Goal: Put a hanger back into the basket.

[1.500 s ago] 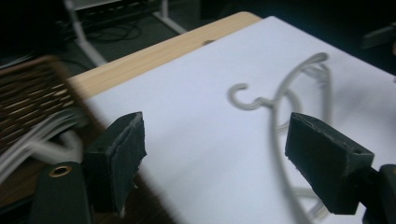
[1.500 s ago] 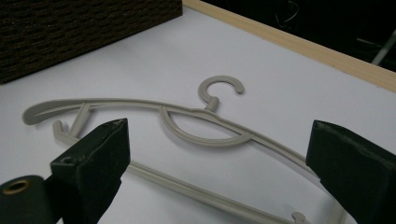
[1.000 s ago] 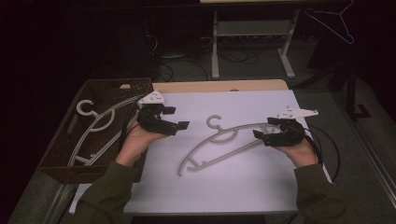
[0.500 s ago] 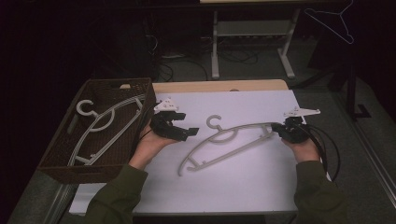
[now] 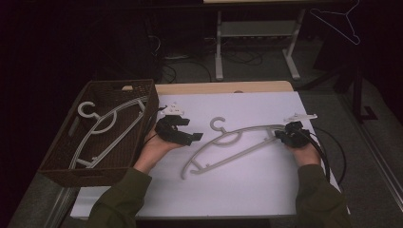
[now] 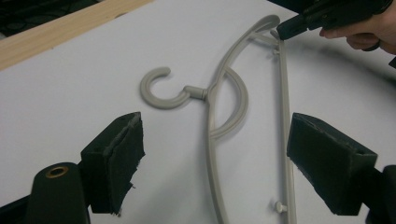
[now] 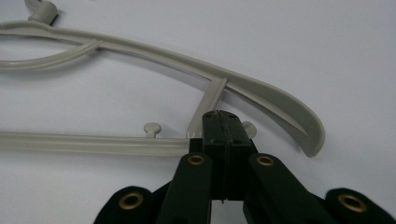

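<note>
The pale grey plastic hanger [image 5: 233, 142] lies mid-worktop, unmoved since earlier. The right gripper [image 7: 222, 122], lowered since then, has just been closed on the hanger's end. The left gripper [image 6: 215, 163], also lowered, is held apart above it.

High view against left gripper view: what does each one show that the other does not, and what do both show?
The high view adds the brown basket with a second hanger lying in it, and the person's sleeves. The left gripper view adds a close look at the left gripper, its worn pads wide apart. Both show the grey hanger flat on the white table and the right gripper closed at its end.
</note>
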`<act>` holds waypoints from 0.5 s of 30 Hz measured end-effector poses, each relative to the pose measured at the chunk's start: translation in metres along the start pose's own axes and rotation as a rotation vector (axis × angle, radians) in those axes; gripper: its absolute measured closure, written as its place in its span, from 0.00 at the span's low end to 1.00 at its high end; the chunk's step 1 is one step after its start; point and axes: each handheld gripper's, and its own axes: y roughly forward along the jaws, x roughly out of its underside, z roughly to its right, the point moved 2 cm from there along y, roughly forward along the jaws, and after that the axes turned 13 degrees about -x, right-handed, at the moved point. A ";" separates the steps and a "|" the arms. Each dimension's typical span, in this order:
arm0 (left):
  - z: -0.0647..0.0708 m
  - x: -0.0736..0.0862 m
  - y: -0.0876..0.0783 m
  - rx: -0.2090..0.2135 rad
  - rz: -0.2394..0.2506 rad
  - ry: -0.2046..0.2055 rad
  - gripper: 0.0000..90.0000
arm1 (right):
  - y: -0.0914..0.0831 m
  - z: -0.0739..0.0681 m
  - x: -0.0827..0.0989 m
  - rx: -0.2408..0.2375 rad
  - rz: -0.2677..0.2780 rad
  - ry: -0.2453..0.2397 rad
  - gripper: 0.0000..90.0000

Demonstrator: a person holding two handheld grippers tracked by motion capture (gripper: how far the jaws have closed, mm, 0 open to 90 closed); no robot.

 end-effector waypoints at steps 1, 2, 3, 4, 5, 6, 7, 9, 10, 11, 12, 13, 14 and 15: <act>0.000 0.001 0.001 -0.005 -0.004 0.002 0.20 | 0.001 0.000 0.001 0.000 -0.008 -0.002 0.99; 0.000 0.002 0.003 -0.009 -0.008 0.006 0.20 | 0.001 0.000 0.001 -0.003 -0.011 0.003 0.99; 0.000 0.002 0.004 -0.008 -0.011 0.004 0.21 | 0.001 0.001 0.002 -0.004 -0.009 0.002 0.99; -0.001 0.003 0.006 -0.012 -0.019 0.011 0.21 | 0.001 0.001 0.002 -0.006 -0.010 0.004 0.99; 0.000 0.004 0.008 -0.017 -0.026 0.011 0.21 | 0.002 0.001 0.002 -0.005 -0.009 0.005 0.99; 0.001 0.005 0.011 -0.019 -0.037 0.019 0.21 | 0.002 0.001 0.002 -0.005 -0.009 0.004 0.99; 0.001 0.006 0.015 -0.021 -0.048 0.031 0.22 | 0.002 0.001 0.002 -0.003 -0.010 0.000 0.99; 0.002 0.009 0.025 -0.024 -0.080 0.041 0.22 | 0.002 0.001 0.002 -0.003 -0.013 0.004 0.99; 0.003 0.011 0.031 -0.026 -0.097 0.047 0.23 | 0.002 0.001 0.003 -0.004 -0.014 0.006 0.99; 0.003 0.013 0.037 -0.027 -0.115 0.052 0.24 | 0.002 0.001 0.003 -0.005 -0.015 0.009 0.99; 0.004 0.015 0.043 -0.025 -0.131 0.053 0.24 | 0.002 0.001 0.003 -0.006 -0.015 0.011 0.99; 0.005 0.017 0.048 -0.019 -0.146 0.054 0.24 | 0.002 0.001 0.003 -0.007 -0.015 0.010 0.99; 0.006 0.018 0.052 -0.013 -0.159 0.067 0.26 | 0.002 0.001 0.003 -0.007 -0.016 0.011 0.99; 0.009 0.019 0.057 -0.011 -0.163 0.067 0.26 | 0.003 0.001 0.003 -0.007 -0.016 0.011 0.99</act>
